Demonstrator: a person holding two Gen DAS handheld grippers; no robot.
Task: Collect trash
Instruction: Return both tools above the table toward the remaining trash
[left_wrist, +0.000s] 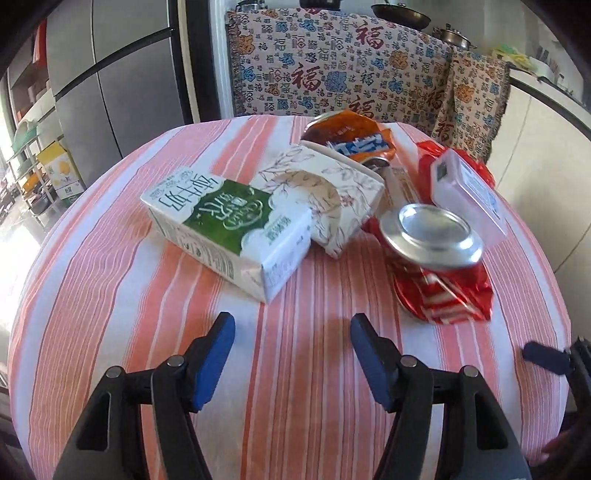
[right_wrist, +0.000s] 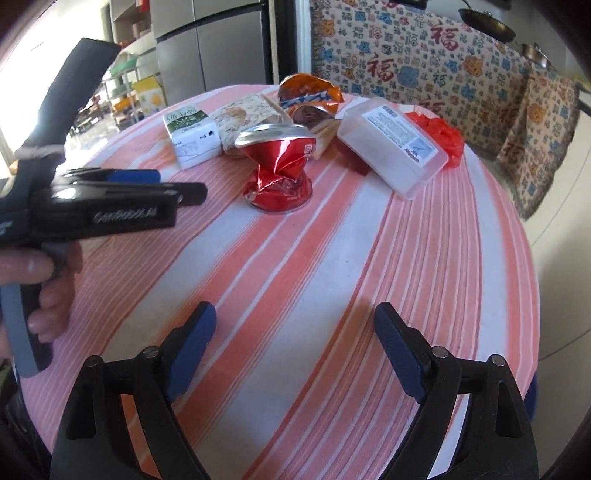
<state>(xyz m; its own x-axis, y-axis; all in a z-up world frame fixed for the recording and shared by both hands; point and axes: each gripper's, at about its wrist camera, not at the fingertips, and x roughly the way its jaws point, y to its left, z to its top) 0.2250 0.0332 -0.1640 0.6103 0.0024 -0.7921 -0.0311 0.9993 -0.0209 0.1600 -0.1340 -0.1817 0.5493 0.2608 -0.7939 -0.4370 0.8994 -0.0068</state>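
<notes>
Trash lies in a pile on the pink striped tablecloth (left_wrist: 295, 369): a green and white milk carton (left_wrist: 229, 229), a floral paper box (left_wrist: 325, 195), a crushed red can (left_wrist: 436, 258), an orange can (left_wrist: 351, 136), a clear plastic box (left_wrist: 469, 192) and red plastic wrap (left_wrist: 476, 166). My left gripper (left_wrist: 291, 321) hovers open just short of the carton, nothing between its blue pads. In the right wrist view my right gripper (right_wrist: 295, 314) stands open over bare cloth, well short of the crushed red can (right_wrist: 280, 170) and the clear plastic box (right_wrist: 391, 147).
A hand holds the left gripper's body (right_wrist: 103, 210) at the left of the right wrist view. Behind the round table stand a chair under a patterned cloth (left_wrist: 351, 70) and a grey fridge (left_wrist: 110, 74). Shelves (left_wrist: 33, 147) are at far left.
</notes>
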